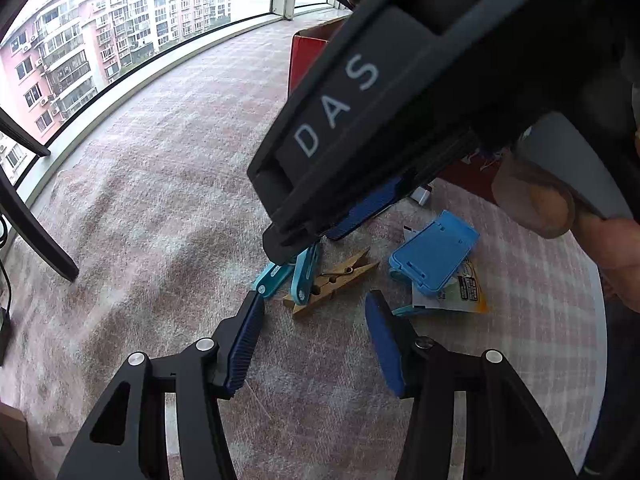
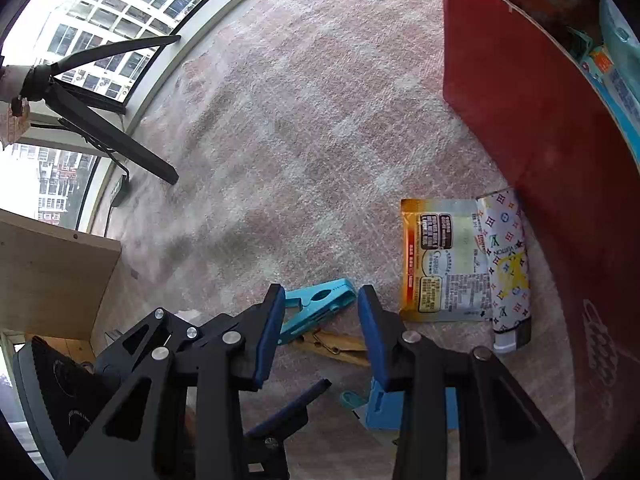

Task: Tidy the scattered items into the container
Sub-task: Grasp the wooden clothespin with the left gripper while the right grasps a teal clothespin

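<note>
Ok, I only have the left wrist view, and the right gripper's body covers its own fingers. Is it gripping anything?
Observer: No. The right gripper is open; a teal clothespin lies between its fingers, not clamped.
Operator: Anything beside the sachet, toward the red box?
Observer: Yes, a patterned white lighter lies alongside the sachet, next to the red box wall.
Operator: Anything inside the box?
Observer: A blue packet shows inside it.

Flat daylight pours through the overexposed window (image 1: 132,20); shadows are soft, edges bend fisheye-style, near parts blur.
</note>
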The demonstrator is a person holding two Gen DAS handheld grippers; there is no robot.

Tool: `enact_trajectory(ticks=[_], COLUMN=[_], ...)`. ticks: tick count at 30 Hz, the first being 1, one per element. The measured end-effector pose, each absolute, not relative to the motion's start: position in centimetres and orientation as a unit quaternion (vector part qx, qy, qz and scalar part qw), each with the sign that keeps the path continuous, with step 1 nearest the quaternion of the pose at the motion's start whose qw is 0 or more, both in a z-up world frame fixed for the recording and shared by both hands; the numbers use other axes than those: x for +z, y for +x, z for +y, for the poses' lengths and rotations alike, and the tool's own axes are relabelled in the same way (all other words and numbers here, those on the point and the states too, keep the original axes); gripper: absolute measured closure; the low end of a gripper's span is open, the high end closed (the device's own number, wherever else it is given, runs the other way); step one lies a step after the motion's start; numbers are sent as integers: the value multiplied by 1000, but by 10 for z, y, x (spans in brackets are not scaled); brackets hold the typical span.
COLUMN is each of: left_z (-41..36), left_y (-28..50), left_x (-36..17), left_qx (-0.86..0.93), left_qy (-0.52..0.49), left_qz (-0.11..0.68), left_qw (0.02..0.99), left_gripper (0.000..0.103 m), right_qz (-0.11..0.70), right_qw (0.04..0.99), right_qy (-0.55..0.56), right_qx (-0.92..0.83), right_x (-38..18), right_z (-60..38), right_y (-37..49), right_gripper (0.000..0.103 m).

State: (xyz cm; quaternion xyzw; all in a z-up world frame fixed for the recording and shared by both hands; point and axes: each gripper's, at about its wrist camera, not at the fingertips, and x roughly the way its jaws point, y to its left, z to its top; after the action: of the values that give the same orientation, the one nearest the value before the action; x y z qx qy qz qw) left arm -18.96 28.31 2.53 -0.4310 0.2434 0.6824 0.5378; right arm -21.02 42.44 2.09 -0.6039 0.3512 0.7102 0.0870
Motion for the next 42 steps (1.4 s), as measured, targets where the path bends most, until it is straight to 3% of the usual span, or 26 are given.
enact_trajectory(ticks=[10,11,13,25,27,30,42], left_z=[282,282,283,277,274,268,256], left_y=[-181,-179,-174,-156,-150,-140,-109], left_x=[27,28,29,34,35,37,40], left_qx=[687,685,681,688,685,680,680], left_qy=[-422,-422,-421,-414,-413,-414,-401], left_qz=[237,237,238,238,240,241,243], left_qw=[542,545,550,547,550,555,563], left_gripper=[54,55,73,73,83,87,90], right_qz=[355,353,365,337,331,339,336], right_qw=[100,100,94,88,83,73,69], right_qy=[-593,-592,-591,-609,-608,-601,-594], right_qx=[716,717,713,713,717,720,727], right_x=[21,21,19,22,22,21,24], right_z=[428,429,432,419,416,417,422], right_y=[-218,-218,-220,-228,-230,-229,-224], right_gripper=[69,71,79,80,85,88,90])
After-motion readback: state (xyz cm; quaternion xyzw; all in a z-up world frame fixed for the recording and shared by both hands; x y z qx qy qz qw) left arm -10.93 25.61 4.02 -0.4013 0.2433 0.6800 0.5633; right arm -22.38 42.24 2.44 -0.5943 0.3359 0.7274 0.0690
